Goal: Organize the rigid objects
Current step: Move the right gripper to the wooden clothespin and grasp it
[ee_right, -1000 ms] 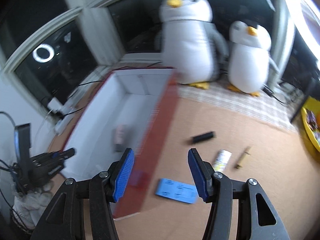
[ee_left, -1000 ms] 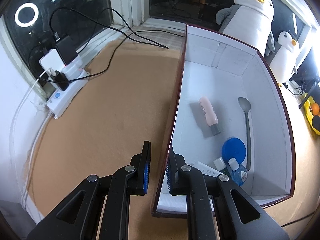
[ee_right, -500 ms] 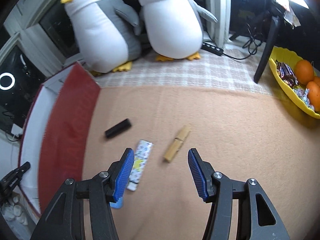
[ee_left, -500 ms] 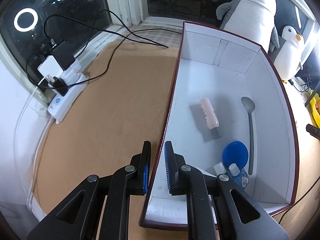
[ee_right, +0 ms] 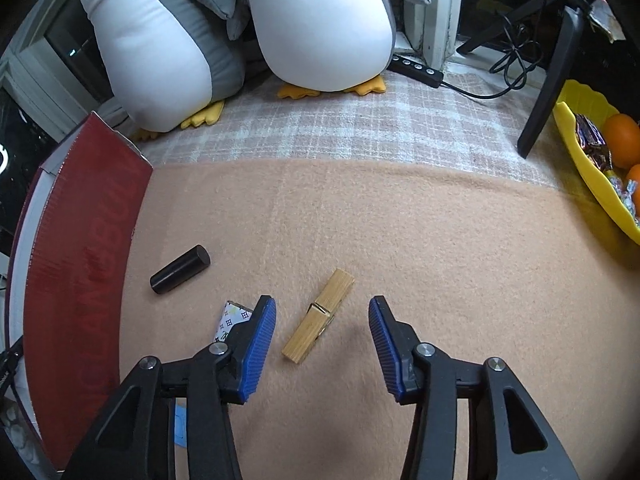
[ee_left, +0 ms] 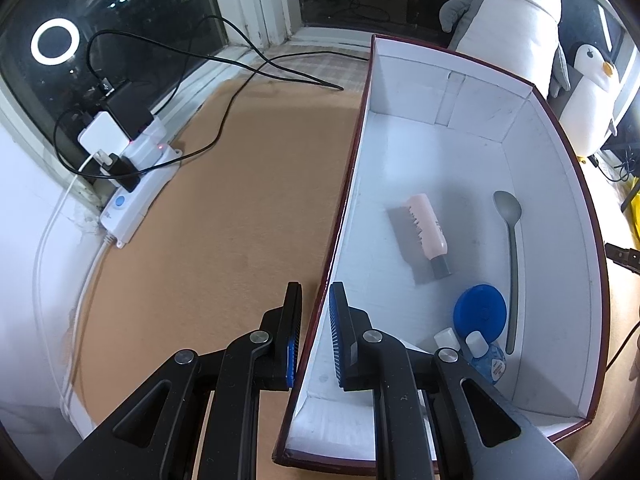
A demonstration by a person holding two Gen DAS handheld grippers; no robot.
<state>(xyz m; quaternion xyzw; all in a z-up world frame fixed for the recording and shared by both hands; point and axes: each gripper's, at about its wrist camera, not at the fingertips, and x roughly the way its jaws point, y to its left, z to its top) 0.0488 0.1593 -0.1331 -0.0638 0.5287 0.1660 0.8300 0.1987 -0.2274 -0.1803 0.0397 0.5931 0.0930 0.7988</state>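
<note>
My left gripper (ee_left: pixel 314 338) is shut on the near left wall of the red box with a white inside (ee_left: pixel 404 152). In the box lie a pink bottle (ee_left: pixel 428 230), a grey spoon (ee_left: pixel 510 248), a blue round lid (ee_left: pixel 480 312) and a small clear blue bottle (ee_left: pixel 486 354). My right gripper (ee_right: pixel 322 346) is open and empty, low over the orange blanket, with a wooden clothespin (ee_right: pixel 319 315) between its fingers. A black cylinder (ee_right: pixel 180 269) and a patterned white packet (ee_right: pixel 232 318) lie to its left, beside the box's red outer wall (ee_right: pixel 76 280).
Two plush penguins (ee_right: pixel 320 24) stand at the back on a checked cloth. A yellow tray with oranges and sweets (ee_right: pixel 592 160) is at the right, by a black stand leg (ee_right: pixel 548 84). A white power strip with plugs and cables (ee_left: pixel 128 184) lies left of the box.
My right gripper has swung right from the box and come down over the clothespin. My left gripper has stayed on the box wall, and the box has shifted slightly.
</note>
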